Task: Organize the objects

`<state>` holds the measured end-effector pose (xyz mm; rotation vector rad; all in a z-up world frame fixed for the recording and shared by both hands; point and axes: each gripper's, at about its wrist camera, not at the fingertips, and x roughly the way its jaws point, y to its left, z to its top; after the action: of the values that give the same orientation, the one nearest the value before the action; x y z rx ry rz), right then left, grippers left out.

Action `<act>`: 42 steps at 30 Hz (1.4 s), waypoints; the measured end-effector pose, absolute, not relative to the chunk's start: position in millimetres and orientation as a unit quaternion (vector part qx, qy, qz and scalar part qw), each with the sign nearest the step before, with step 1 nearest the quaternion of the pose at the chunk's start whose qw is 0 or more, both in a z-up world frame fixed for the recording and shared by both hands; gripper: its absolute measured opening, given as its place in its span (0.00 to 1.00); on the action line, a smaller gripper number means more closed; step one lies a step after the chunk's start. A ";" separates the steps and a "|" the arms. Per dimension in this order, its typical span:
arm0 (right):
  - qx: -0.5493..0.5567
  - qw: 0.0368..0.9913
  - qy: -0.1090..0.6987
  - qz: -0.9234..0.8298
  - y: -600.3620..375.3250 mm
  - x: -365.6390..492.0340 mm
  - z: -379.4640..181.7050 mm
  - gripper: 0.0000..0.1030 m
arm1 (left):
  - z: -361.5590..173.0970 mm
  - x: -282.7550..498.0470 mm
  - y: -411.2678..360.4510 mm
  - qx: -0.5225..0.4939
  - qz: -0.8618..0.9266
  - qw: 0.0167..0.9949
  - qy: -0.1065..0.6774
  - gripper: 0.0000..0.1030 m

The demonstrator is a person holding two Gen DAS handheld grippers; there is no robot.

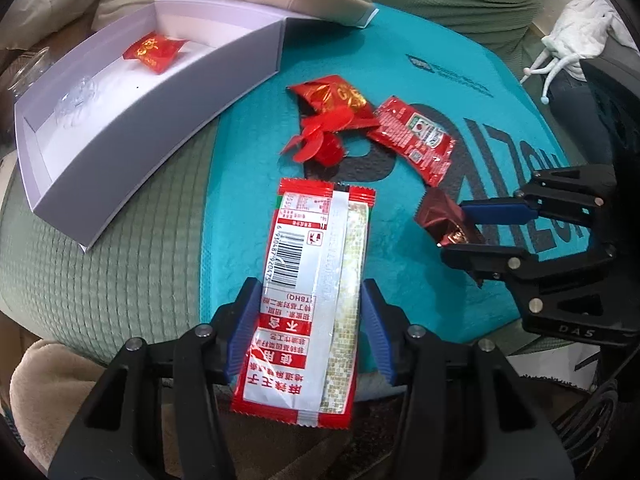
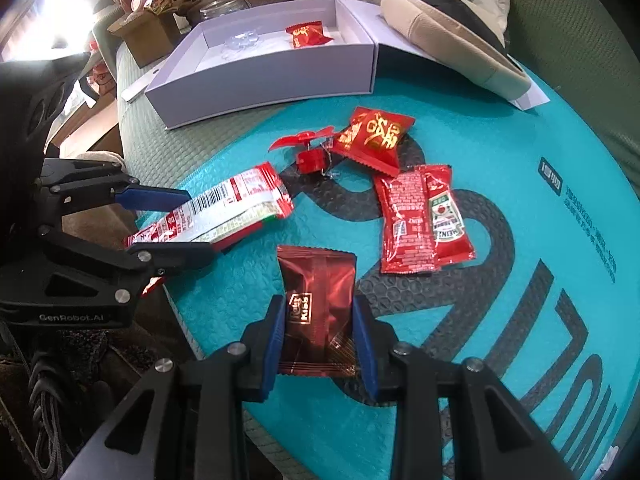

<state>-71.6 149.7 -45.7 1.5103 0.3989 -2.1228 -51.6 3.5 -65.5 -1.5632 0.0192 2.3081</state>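
Left tool [image 1: 308,324] pinches a long red-and-white foil snack packet [image 1: 308,280] over the teal bubble mailer [image 1: 400,80]. Behind lies an open white cardboard box [image 1: 160,120] containing one red gold-printed candy [image 1: 154,51]. Right tool [image 2: 318,336] grips a dark red foil candy wrapper [image 2: 316,312].

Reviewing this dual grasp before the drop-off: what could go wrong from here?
1. The left gripper pinches the long packet near one end; the free length may sag or catch the box wall.
2. The right gripper squeezes the dark-red wrapper; glossy foil may slip.
3. The two grippers are close together and could collide.
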 end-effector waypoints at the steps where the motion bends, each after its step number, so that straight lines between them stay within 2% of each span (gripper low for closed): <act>1: 0.557 0.249 0.147 -0.779 149.7 -72.0 -47.2 0.33 | -66.1 -52.4 4.4 -0.551 0.816 0.173 0.011 0.49; 5: 0.567 0.240 0.150 -0.774 151.4 -74.4 -53.8 0.33 | -68.3 -54.5 15.4 -0.545 0.821 0.164 0.047 0.56; 9: 0.568 0.228 0.150 -0.776 155.1 -79.4 -56.7 0.33 | -73.0 -56.8 25.1 -0.534 0.829 0.149 0.079 0.69; 12: 0.572 0.222 0.144 -0.777 159.6 -83.7 -60.1 0.34 | -75.1 -58.5 23.6 -0.528 0.831 0.160 0.076 0.71; 14: 0.573 0.224 0.139 -0.776 160.5 -85.6 -62.0 0.35 | -75.0 -60.4 20.8 -0.523 0.832 0.170 0.075 0.69; 15: 0.572 0.226 0.140 -0.776 159.7 -86.1 -61.7 0.35 | -74.1 -61.3 18.3 -0.521 0.834 0.167 0.070 0.62; 16: 0.570 0.227 0.142 -0.777 158.6 -86.7 -61.4 0.35 | -72.3 -62.3 16.2 -0.519 0.836 0.163 0.065 0.51; 19: 0.567 0.229 0.140 -0.779 156.6 -87.4 -61.4 0.33 | -68.5 -64.8 8.3 -0.523 0.836 0.159 0.042 0.45; 29: 0.557 0.249 0.135 -0.781 151.9 -82.8 -51.6 0.33 | -57.4 -62.4 -5.1 -0.531 0.832 0.160 0.005 0.43; 42: 0.514 0.295 0.157 -0.790 120.5 -78.2 -22.0 0.33 | -20.3 -49.6 -27.8 -0.508 0.853 0.121 0.009 0.43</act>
<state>-78.2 120.5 -22.0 1.3693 0.4186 -2.1020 -49.6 -27.8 -20.3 -1.4823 0.0266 2.4908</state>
